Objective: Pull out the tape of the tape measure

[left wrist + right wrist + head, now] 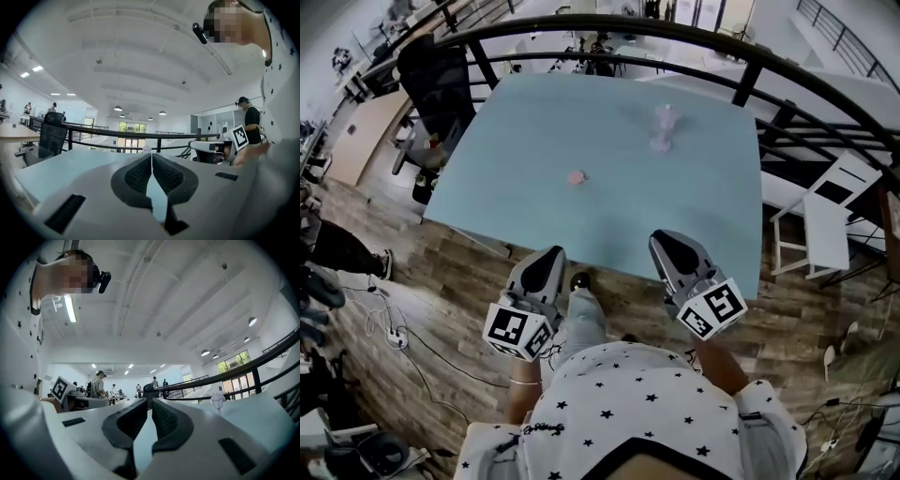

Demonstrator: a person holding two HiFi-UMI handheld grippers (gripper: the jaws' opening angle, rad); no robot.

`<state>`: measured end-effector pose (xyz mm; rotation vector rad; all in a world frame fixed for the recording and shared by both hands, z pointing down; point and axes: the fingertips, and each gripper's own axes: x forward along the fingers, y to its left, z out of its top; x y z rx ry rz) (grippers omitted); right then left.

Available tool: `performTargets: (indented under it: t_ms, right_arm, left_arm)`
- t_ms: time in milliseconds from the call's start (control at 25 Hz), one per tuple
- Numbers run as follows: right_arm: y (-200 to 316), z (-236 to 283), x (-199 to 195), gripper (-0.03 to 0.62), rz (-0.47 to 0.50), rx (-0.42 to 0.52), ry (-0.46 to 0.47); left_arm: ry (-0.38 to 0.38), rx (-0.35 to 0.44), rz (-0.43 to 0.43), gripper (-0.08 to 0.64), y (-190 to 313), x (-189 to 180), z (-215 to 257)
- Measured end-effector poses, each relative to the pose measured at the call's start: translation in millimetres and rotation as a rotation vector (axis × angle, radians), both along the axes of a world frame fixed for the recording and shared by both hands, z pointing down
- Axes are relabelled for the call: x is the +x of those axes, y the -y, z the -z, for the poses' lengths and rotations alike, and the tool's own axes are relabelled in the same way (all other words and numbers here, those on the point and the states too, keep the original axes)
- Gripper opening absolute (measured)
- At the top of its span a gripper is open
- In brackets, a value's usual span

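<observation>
A small pink round object [576,176], which looks like the tape measure, lies near the middle of the light blue table [516,159]. Both grippers hang at the table's near edge, well short of it and close to the person's body. My left gripper [546,255] is shut with nothing between its jaws, and its ribbed pads [140,173] meet at the tips. My right gripper [667,239] is likewise shut and empty, its pads [164,416] closed together. The tape measure does not show in either gripper view.
A pale translucent stemmed object [664,128] stands on the table at the back right and shows as a white shape [217,401] in the right gripper view. A black railing [750,75] curves behind the table. An office chair [431,84] stands at the far left and white furniture [825,216] at the right.
</observation>
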<state>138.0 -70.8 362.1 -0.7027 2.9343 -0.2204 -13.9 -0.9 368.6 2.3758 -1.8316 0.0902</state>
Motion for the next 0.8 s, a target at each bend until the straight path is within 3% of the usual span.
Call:
performTargets:
  t_ms: [800]
  right_arm:
    - [126,-30,-150,0.035,-0.063,-0.058,-0.106]
  left_arm:
    - [-0.004,-0.072,-0.090,0.029,165,-157,-19]
